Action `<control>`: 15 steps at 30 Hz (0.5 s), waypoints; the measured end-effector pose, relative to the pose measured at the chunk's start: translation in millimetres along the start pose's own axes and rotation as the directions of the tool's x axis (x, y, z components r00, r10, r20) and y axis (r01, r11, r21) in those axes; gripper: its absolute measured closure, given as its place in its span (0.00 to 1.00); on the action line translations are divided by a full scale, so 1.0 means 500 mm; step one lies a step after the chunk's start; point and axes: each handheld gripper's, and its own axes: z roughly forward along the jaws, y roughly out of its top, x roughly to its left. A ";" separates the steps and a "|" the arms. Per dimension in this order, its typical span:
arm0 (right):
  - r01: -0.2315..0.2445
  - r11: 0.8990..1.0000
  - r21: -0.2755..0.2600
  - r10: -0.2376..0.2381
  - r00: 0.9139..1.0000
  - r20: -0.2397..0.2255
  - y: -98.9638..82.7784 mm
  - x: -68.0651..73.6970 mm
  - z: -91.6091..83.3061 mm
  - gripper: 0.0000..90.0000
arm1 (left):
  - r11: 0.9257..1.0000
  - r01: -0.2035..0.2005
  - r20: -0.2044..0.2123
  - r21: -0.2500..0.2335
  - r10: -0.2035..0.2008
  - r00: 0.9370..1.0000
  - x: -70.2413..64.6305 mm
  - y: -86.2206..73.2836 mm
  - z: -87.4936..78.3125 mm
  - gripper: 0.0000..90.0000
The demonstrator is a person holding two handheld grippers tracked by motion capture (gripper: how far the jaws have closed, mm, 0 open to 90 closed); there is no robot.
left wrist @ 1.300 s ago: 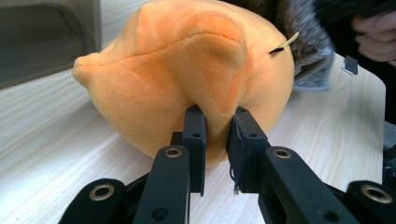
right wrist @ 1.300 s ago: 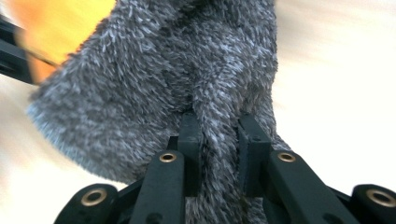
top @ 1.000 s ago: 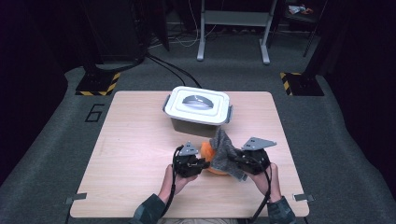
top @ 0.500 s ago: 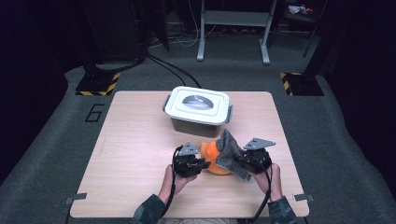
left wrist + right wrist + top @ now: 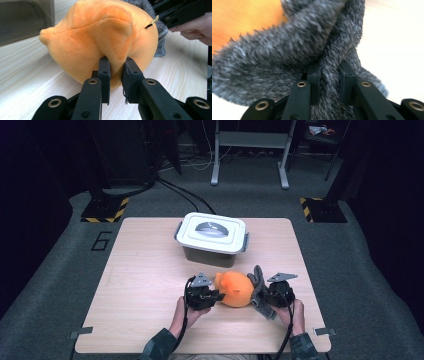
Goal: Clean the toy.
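lidded white box [image 5: 212, 238] on wooden table [image 5: 145, 280]; grey floor [image 5: 45, 290] around

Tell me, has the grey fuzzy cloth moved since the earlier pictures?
Yes. The grey fuzzy cloth came down, away from the lidded box, onto the orange plush toy's right side.

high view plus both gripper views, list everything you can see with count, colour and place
orange plush toy: 1, orange, near middle of table, between the two grippers
grey fuzzy cloth: 1, dark grey, against the toy's right side
lidded bin: 1, white lid on grey body, far middle of table
table: 1, light wood, centre of the room
striped floor plates: 2, black and yellow, beyond the table's far corners
metal stand: 1, grey, far background
left gripper: 1, black, pinching a fold of the toy
right gripper: 1, black, clamped on the cloth
hands: 2, at the near edge
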 end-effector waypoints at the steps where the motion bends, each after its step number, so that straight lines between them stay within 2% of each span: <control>1: -0.001 1.000 0.007 0.001 1.000 -0.001 -0.003 -0.002 0.006 0.83 | 1.000 -0.007 -0.002 0.000 0.007 1.000 0.002 0.000 -0.001 0.87; 4: -0.012 1.000 0.008 0.012 1.000 -0.027 -0.008 -0.010 0.009 0.83 | 1.000 -0.001 -0.004 0.000 0.001 1.000 0.004 -0.002 -0.002 0.87; 7: -0.012 1.000 0.007 0.012 1.000 -0.019 -0.006 -0.010 -0.001 0.83 | 1.000 -0.003 -0.008 0.004 0.003 1.000 0.006 -0.001 -0.004 0.87; 10: 0.007 0.999 -0.039 -0.006 1.000 0.008 0.000 -0.007 -0.034 0.83 | 1.000 0.001 -0.010 0.003 -0.001 1.000 0.008 -0.003 -0.005 0.86; 12: -0.005 0.997 -0.071 0.005 1.000 0.008 0.008 0.001 -0.060 0.83 | 1.000 -0.004 -0.011 0.001 0.005 1.000 0.009 -0.004 -0.006 0.86; 15: 0.018 0.989 -0.150 -0.019 1.000 -0.005 0.028 0.020 -0.097 0.83 | 1.000 -0.007 -0.010 0.003 0.007 1.000 0.008 -0.004 -0.006 0.86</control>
